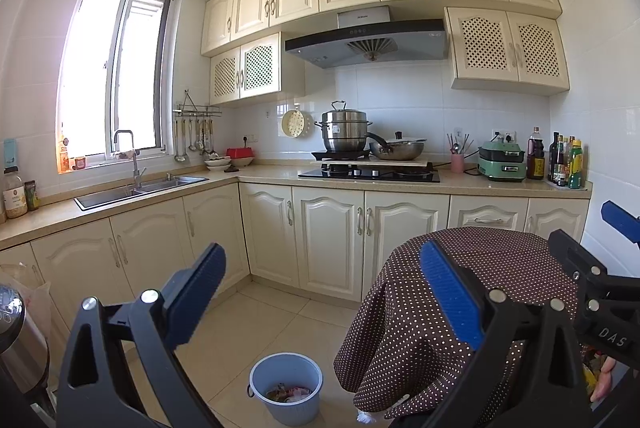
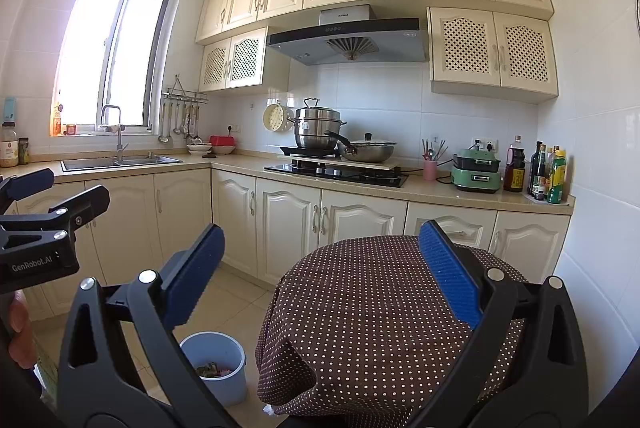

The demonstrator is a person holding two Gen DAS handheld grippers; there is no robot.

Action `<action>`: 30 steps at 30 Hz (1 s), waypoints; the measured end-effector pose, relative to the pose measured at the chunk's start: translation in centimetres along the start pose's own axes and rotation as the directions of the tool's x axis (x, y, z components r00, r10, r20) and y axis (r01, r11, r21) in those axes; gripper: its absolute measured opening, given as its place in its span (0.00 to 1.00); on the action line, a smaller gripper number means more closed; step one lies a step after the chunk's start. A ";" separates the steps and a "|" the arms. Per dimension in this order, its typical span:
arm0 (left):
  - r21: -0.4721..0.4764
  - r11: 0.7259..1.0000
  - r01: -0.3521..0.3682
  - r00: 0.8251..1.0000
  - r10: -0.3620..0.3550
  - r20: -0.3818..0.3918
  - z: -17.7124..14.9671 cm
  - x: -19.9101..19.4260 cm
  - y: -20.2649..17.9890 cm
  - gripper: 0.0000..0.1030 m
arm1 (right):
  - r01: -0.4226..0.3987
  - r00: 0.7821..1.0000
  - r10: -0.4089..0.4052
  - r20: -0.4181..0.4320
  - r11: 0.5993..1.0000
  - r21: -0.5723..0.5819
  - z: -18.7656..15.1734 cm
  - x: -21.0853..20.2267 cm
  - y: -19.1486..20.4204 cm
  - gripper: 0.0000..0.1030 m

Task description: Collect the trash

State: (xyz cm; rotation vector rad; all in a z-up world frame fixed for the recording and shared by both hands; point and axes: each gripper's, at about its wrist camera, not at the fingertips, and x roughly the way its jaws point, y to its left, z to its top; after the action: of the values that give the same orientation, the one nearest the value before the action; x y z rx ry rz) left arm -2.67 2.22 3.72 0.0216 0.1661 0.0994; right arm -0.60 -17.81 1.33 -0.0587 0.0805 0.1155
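Note:
A light blue trash bin stands on the tiled floor with wrappers inside; it also shows in the right wrist view. My left gripper is open and empty, held above the floor left of a small round table. My right gripper is open and empty above that table. The right gripper shows at the right edge of the left wrist view. The left gripper shows at the left edge of the right wrist view.
The round table has a brown polka-dot cloth. An L-shaped counter carries a sink, a hob with pots, a green cooker and bottles. A metal appliance is at the left edge.

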 end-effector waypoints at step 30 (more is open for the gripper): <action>0.004 1.000 0.007 1.000 -0.007 -0.012 -0.8 0.3 0.7 0.93 | -0.019 1.000 0.019 -0.015 1.000 -0.005 -0.5 0.6 -0.2 0.93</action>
State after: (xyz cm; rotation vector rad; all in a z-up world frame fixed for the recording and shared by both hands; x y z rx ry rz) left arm -2.56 2.95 2.88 0.0245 0.1787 0.0927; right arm -0.02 -18.01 0.78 -0.0644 0.0954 0.1342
